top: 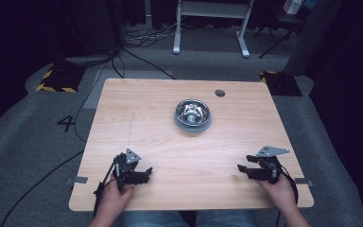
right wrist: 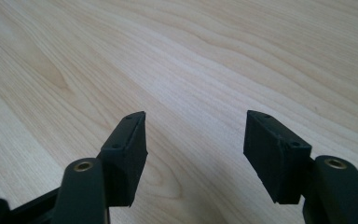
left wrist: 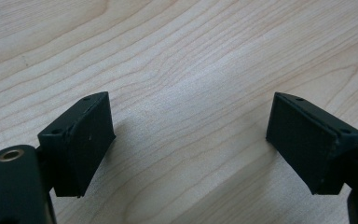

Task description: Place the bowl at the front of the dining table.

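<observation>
On the near half of the pale wooden tabletop (top: pixel 170 142) both hands rest, each holding a gripper low over the wood. Only the forearms and hands of the person come in from the bottom edge of the high view; the rest is cut off. The left gripper (top: pixel 147 173) sits near the near left corner with its jaws spread wide; in the left gripper view (left wrist: pixel 191 135) nothing but bare wood grain lies between the two black pads. The right gripper (top: pixel 242 164) sits near the near right corner, its jaws likewise spread with only bare wood between them in the right gripper view (right wrist: pixel 195 144). Each carries a grey three-cornered plate on top, and a dark cable trails from each toward the near edge.

Well apart from both grippers, on the far half and a little right of centre, stands a shiny metal bowl (top: pixel 193 115) on a grey base. Its inside shows only bright reflections; whether anything small lies in it is hard to make out from this height. Just beyond it, near the far edge, is a small dark round hole (top: pixel 220 93) in the tabletop.

Around the table the room is dark. On the grey floor to the left a white mark reads "4" (top: pixel 66 123). Cables (top: pixel 142 38) run across the floor beyond, and a white frame (top: pixel 212 23) is cut off at the top.
</observation>
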Available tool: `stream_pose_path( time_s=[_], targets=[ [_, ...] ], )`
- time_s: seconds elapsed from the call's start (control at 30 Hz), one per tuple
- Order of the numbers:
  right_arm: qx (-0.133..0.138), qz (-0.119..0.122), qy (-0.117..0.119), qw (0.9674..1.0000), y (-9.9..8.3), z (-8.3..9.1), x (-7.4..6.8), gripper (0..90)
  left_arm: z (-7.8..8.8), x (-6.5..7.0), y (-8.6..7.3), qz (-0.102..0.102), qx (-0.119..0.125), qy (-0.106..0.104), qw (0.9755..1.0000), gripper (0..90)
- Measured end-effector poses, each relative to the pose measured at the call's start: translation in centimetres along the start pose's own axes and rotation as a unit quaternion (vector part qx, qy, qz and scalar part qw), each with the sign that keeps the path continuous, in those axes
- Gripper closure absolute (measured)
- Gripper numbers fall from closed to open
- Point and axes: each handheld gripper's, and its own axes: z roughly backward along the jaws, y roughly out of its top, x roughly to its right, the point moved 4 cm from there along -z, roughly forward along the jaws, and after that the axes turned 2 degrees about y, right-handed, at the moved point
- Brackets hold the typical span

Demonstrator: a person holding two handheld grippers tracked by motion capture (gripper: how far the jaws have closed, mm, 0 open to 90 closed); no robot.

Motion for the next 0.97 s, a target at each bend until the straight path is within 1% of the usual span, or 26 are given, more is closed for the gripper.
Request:
stream_pose_path(
  time_s=[0.1,0.23,0.33,0.4,0.43,0.5,0.57,0.6,0.63,0.67,0.7,0.8,0.97],
  targets=[
    [0.002,0.003,-0.006,1.0,-0.5,-0.2,0.0,39.0,0.0,0.0,0.0,0.0,0.0,0.0,1.0,15.1],
    [0.008,-0.002,-0.013,0.9999,-1.1,-0.5,0.2,37.8,0.0,0.0,0.0,0.0,0.0,0.0,1.0,15.1],
    [0.005,0.001,-0.016,0.9999,-1.5,-0.9,0.2,35.9,0.0,0.0,0.0,0.001,0.0,0.0,1.0,15.1],
    [0.002,0.006,-0.017,0.9998,-1.8,-1.2,0.1,32.6,0.0,0.0,0.0,0.0,0.0,0.0,1.0,15.1],
    [0.008,0.009,-0.018,0.9998,-1.8,-1.2,0.1,30.8,0.0,0.0,0.0,0.0,0.0,0.0,1.0,15.1],
    [0.01,0.007,-0.018,0.9998,-1.9,-1.3,0.1,29.7,0.0,0.0,0.0,0.0,0.0,0.0,1.0,15.1],
    [0.019,0.004,-0.023,0.9995,-2.0,-1.4,0.1,23.7,0.0,0.0,0.0,0.0,0.0,0.0,1.0,15.1],
    [0.019,0.006,-0.024,0.9995,-2.0,-1.5,0.1,20.1,0.0,0.0,0.0,0.0,0.0,0.0,1.0,15.1],
    [0.019,0.006,-0.024,0.9995,-2.0,-1.5,0.1,20.1,0.0,0.0,0.0,0.0,0.0,0.0,1.0,15.1],
    [0.014,0.004,-0.023,0.9996,-2.0,-1.6,0.1,16.4,0.0,0.0,0.0,0.0,0.0,0.0,1.0,15.1],
    [0.012,0.006,-0.022,0.9997,-2.0,-1.6,0.1,15.1,0.0,0.0,0.0,0.0,0.0,0.0,1.0,15.1],
    [0.011,0.008,-0.02,0.9997,-2.0,-1.7,0.1,14.4,0.0,0.0,0.0,0.0,0.0,0.0,1.0,15.1],
    [0.012,0.007,-0.023,0.9996,-2.1,-1.6,0.0,14.4,0.0,0.0,0.0,0.0,0.0,0.0,1.0,15.1]
  ],
)
